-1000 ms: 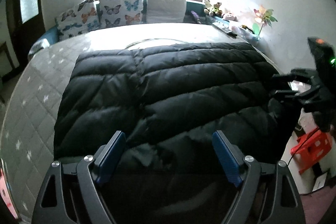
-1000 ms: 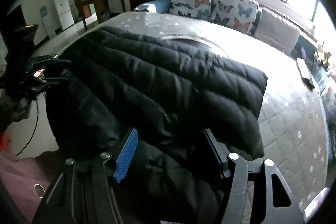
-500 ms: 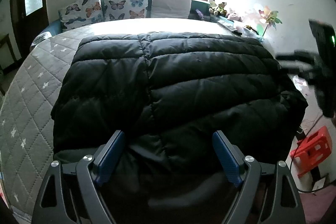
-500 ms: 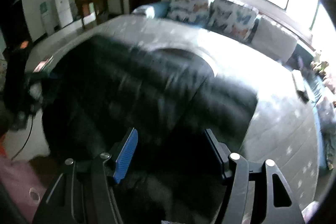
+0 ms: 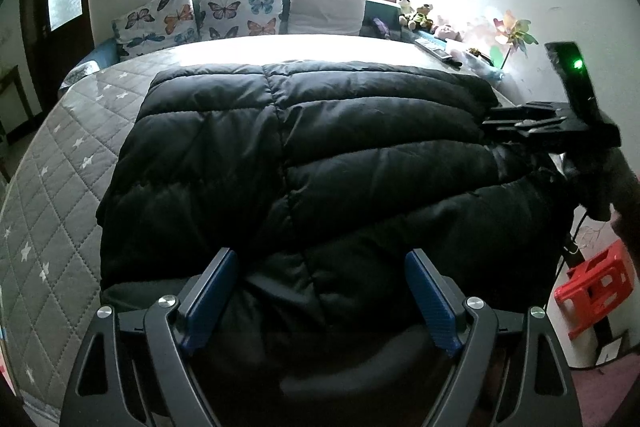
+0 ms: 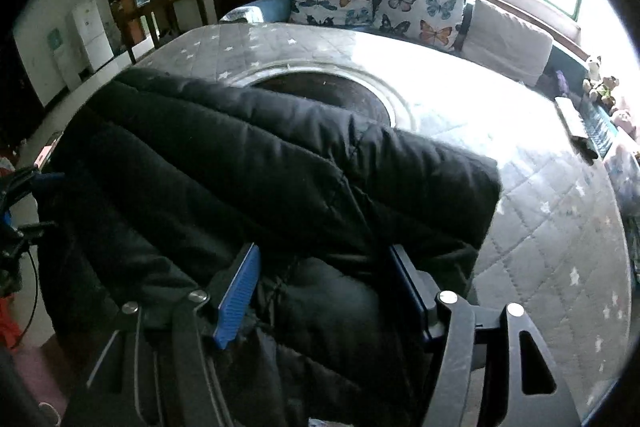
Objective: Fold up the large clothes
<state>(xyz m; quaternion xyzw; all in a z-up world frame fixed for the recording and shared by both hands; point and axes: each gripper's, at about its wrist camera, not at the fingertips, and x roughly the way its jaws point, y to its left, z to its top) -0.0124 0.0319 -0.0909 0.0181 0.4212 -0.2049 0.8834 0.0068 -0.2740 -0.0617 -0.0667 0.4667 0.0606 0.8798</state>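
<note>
A black quilted puffer jacket [image 5: 312,147] lies spread flat on a grey star-quilted mattress [image 5: 52,227], its near part hanging over the front edge. My left gripper [image 5: 322,269] is open at the jacket's near edge; both blue pads are bare and the fabric lies below them. My right gripper [image 6: 322,287] stands open at the jacket's [image 6: 260,167] right side, with puffy fabric bulging up between its fingers and no pinch visible. In the left wrist view the right gripper [image 5: 496,119] hovers at the jacket's right edge. The left gripper [image 6: 42,203] peeks in at the far left.
Butterfly cushions [image 5: 236,11] and a white cushion [image 5: 326,11] line the back under the window. Plush toys [image 5: 416,13] and a remote [image 6: 576,123] sit along the right side. A round ring [image 6: 332,95] marks the mattress beyond the jacket. A red stool [image 5: 596,291] stands on the floor.
The right gripper has shifted along the jacket's right edge, its view blurring on the way. The jacket's far edge now hides the ring in the left wrist view. The left gripper stays put.
</note>
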